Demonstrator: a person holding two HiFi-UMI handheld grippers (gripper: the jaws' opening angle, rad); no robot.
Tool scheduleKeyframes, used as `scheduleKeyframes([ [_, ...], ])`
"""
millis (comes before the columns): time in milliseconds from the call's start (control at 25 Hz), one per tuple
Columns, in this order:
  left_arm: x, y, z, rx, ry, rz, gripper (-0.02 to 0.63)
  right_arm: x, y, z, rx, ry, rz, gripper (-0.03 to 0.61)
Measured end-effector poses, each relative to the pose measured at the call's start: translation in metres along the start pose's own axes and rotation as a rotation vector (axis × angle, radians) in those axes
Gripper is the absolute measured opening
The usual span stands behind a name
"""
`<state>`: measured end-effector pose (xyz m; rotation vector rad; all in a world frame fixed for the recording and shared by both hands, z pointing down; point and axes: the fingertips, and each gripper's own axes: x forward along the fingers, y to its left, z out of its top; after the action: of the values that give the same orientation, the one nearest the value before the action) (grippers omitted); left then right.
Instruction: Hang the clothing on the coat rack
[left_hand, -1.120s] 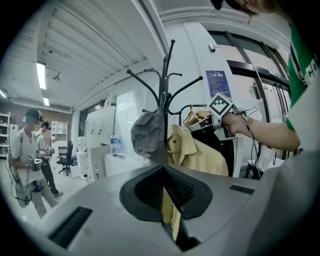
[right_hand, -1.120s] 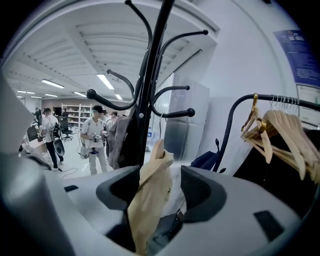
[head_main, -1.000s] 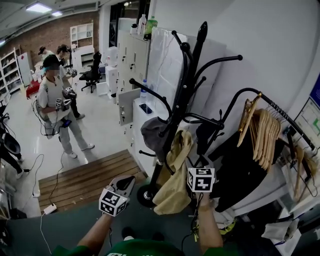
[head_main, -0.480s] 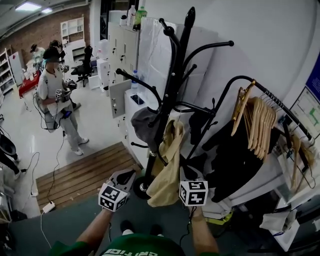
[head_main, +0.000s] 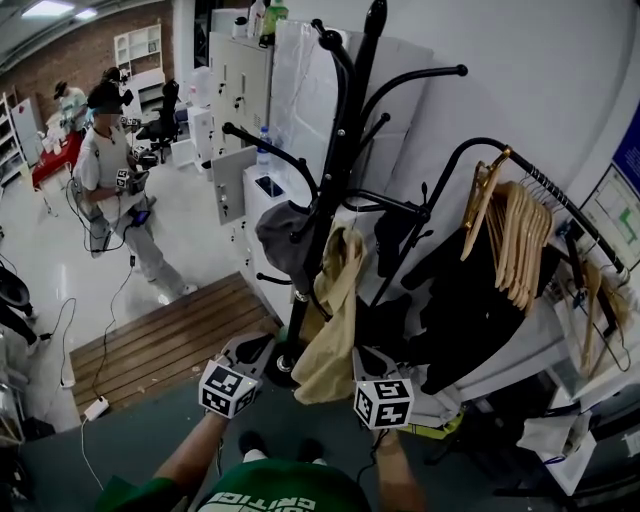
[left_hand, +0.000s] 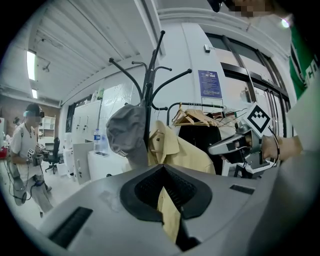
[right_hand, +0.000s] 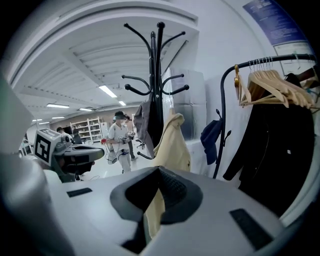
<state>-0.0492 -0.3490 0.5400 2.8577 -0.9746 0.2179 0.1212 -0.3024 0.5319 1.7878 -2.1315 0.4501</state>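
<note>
A pale yellow shirt (head_main: 336, 310) hangs by its collar from a lower hook of the black coat rack (head_main: 345, 150). Next to it a grey garment (head_main: 282, 240) hangs on the same rack. My left gripper (head_main: 258, 350) is low beside the rack's base, shut with nothing in it. My right gripper (head_main: 366, 356) is just right of the shirt's hem, also shut and empty. In the left gripper view the shirt (left_hand: 180, 150) hangs ahead of the closed left gripper (left_hand: 162, 167). The right gripper view shows the shirt (right_hand: 172, 142) beyond the closed right gripper (right_hand: 159, 170).
A clothes rail (head_main: 530, 195) with wooden hangers (head_main: 515, 245) and a black coat (head_main: 470, 310) stands to the right. White lockers (head_main: 240, 110) line the wall behind the rack. A wooden pallet (head_main: 165, 345) lies at the left. A person (head_main: 120, 200) stands on the floor farther left.
The right gripper has come down and back from the shirt's lower part to below its hem. The shirt stays on its hook. The left gripper has barely moved.
</note>
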Motion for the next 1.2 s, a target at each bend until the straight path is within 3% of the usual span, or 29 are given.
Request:
scheduleKeyframes([
  [1200, 0.0038, 0.0082, 0.0001, 0.003, 0.009, -0.009, 0.005, -0.0001, 0.0026, 0.0021, -0.009, -0.009, -0.019, 0.008],
])
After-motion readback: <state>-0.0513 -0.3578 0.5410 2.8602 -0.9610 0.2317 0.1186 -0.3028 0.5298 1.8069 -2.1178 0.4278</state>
